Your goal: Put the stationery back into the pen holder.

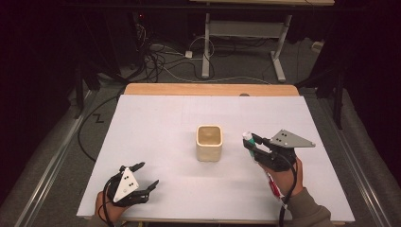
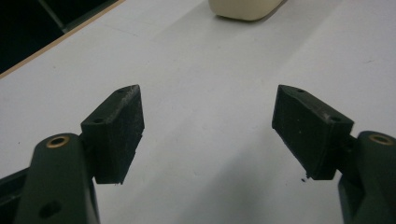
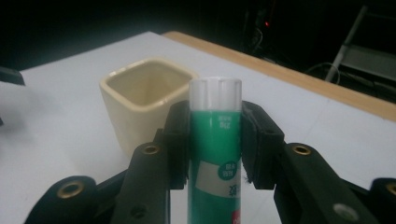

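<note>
My right gripper (image 3: 215, 140) is clamped on a green tube (image 3: 215, 154), held just right of the cream cup (image 1: 209, 142), which looks empty. Left gripper (image 1: 142, 177) idles near me, jaws apart. Pickup looks done; dropping it in probably remains.

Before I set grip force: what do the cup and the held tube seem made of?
The cream square cup looks like glazed ceramic: thick rounded walls, soft sheen. The green tube with a white cap, clamped in the right tongs, looks like smooth plastic, printed and slightly glossy. Neither is certain.
</note>
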`<state>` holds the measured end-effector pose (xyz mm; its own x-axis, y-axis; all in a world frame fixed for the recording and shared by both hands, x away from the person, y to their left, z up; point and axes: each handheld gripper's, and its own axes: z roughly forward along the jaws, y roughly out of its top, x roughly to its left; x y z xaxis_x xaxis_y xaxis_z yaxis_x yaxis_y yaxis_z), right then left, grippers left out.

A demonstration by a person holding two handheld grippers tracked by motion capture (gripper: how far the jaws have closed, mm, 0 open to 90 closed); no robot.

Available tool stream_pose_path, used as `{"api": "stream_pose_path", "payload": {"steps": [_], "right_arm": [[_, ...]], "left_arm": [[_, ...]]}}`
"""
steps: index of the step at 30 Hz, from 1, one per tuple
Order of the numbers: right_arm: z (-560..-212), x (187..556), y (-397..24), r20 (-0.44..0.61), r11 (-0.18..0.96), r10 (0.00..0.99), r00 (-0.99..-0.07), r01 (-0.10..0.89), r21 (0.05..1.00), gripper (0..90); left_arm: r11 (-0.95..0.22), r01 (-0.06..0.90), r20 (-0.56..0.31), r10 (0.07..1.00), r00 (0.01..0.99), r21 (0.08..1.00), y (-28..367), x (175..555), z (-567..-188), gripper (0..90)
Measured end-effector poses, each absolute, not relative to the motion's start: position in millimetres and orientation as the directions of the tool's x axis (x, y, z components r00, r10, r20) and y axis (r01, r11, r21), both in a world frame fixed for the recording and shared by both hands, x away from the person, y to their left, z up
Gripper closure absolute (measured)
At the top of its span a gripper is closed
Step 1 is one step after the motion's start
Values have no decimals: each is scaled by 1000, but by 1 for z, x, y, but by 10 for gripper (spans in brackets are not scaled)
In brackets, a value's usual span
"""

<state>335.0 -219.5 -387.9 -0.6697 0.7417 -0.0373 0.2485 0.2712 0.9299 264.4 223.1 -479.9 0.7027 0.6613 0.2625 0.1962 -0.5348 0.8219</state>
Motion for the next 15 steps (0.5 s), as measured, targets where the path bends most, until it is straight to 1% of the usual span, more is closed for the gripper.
{"api": "stream_pose_path", "payload": {"steps": [3, 8, 15], "right_arm": [[-384, 338, -215, -55, 268, 734, -677, 214, 939, 663], [-380, 346, -204, -61, 270, 722, -690, 200, 942, 663], [-375, 353, -190, -52, 244, 705, -707, 173, 954, 663]], "left_arm": [[-538, 194, 265, 659, 704, 820, 223, 266, -480, 245], [-534, 191, 263, 658, 705, 823, 223, 267, -480, 245], [-538, 184, 267, 652, 710, 823, 220, 269, -479, 245]]}}
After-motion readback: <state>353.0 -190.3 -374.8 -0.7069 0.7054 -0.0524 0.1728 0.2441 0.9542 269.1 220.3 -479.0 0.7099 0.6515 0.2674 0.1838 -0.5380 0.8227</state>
